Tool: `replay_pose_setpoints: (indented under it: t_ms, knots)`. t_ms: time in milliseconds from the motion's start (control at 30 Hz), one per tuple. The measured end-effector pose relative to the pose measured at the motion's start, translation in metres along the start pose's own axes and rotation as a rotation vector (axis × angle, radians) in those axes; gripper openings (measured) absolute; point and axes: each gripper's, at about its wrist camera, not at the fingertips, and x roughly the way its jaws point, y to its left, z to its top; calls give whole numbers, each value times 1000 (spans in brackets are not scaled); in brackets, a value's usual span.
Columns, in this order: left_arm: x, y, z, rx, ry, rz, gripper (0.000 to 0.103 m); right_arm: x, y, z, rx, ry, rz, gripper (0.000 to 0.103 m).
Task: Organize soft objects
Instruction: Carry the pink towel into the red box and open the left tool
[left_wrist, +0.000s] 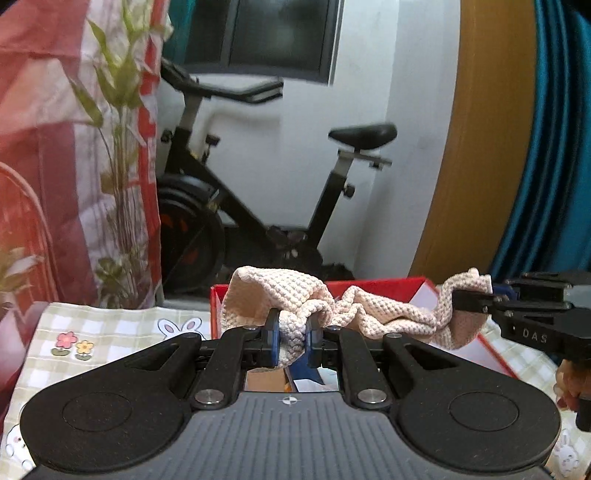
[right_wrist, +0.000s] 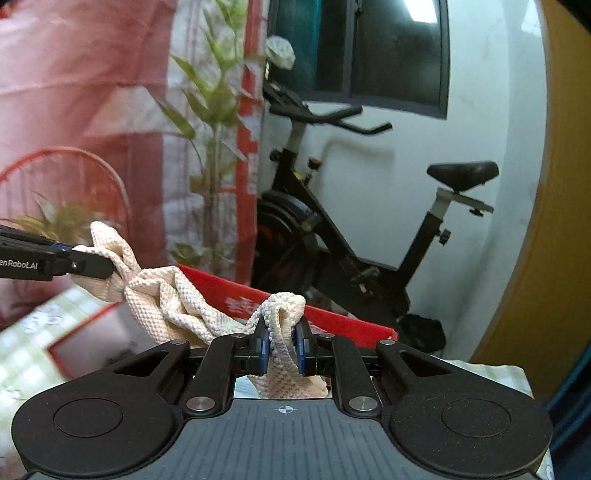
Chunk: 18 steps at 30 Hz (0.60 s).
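Cream knitted cloth (left_wrist: 343, 310) hangs over the red box (left_wrist: 384, 286), pinched at one end by my left tongs (left_wrist: 291, 341) and at the other by my right tongs (right_wrist: 282, 349); uneven pulling could slip a corner free

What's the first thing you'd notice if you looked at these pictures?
A knobbly cream cloth hangs bunched in the air, pinched at one end by the left gripper and at the other by the right gripper. Under it sits a red box, and a black exercise bike stands by the white wall.
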Motion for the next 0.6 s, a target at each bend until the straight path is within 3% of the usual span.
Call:
replay_pose_setpoints:
  t_ms: [200,300,333,367,400,433,500,600]
  knots:
    - [41,12,-1,-10,92,-23,16,44,-18,-5,30,72,-18,13]
    - [56,17,-1,22,144,-43,29,57,-21,-7,26,98,-12,16]
    - [57,18,-2,27,150,-45,43,61,-22,-9,20,110,-18,18]
    - [58,19,-3,31,150,-46,56,64,-22,-9,16,122,-27,24]
    - [57,19,-4,33,146,-47,60,67,-23,-11,17,132,-33,28]
    - [57,20,-5,36,143,-48,63,68,-23,-12,23,138,-32,30]
    - [56,20,-6,41,146,-49,65,68,-24,-14,32,147,-32,49]
    - [47,18,-8,44,143,-45,72,62,-21,-15,33,144,-33,66]
